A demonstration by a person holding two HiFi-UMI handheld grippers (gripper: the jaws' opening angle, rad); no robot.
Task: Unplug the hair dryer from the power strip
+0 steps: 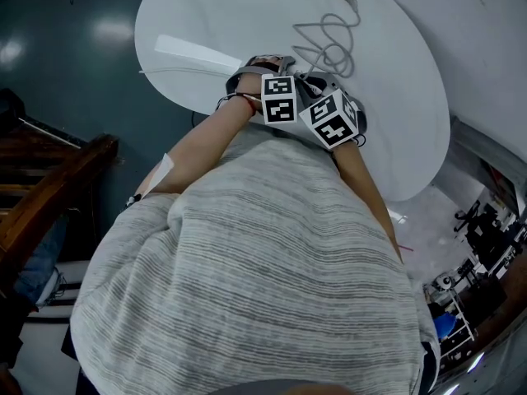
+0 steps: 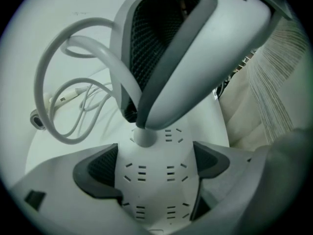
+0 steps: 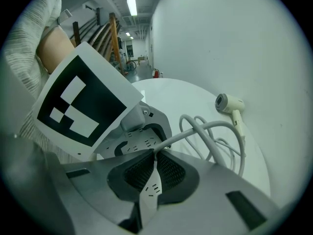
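Close in at the near edge, the left gripper [image 2: 154,164] clamps both jaws on the sides of the white slotted power strip [image 2: 156,192], bracing it. Just above, the right gripper [image 3: 155,155] has its jaws squeezed on the grey round plug [image 2: 144,137], apparently seated in the strip and set up for a pull. Beyond, the grey looped cord [image 3: 211,126] trails across the round white table [image 1: 206,23] to the white hair dryer [image 3: 229,103] on the far side.

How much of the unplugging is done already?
Done: the left gripper clamps the power strip and the right gripper pinches the plug. In hand: the pull itself. Left: the plug looks seated against the strip, so it must come out. The hair dryer lies farther off on the table.
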